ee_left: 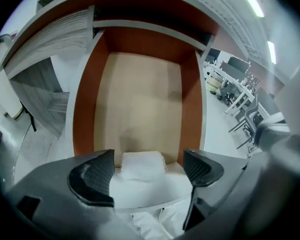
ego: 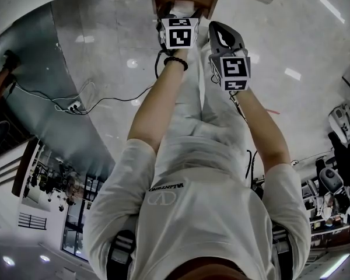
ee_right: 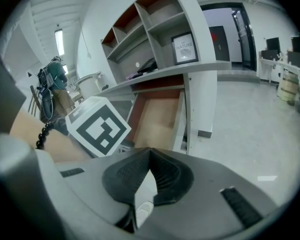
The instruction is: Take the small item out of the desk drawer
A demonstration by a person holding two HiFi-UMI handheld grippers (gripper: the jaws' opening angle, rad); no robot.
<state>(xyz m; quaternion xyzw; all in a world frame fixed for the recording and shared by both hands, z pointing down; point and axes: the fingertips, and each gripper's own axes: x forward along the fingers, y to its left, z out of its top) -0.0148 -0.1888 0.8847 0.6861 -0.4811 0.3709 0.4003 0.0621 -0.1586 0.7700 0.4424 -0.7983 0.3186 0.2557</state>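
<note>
Two claws point down at an open drawer that juts out from under a grey surface. The left claw hangs over the drawer's near end with its jaws spread wide. A small white item lies between them on the tan drawer bottom, just behind the white front panel, and neither pad touches it. The drawer's side walls are reddish brown, and the rest of its bottom is bare. The right claw sits just beside the left one, off to the side of the drawer, with its jaws closed tip to tip on nothing. In the head view both arms stretch forward, with a dark bead bracelet on the left wrist.
</note>
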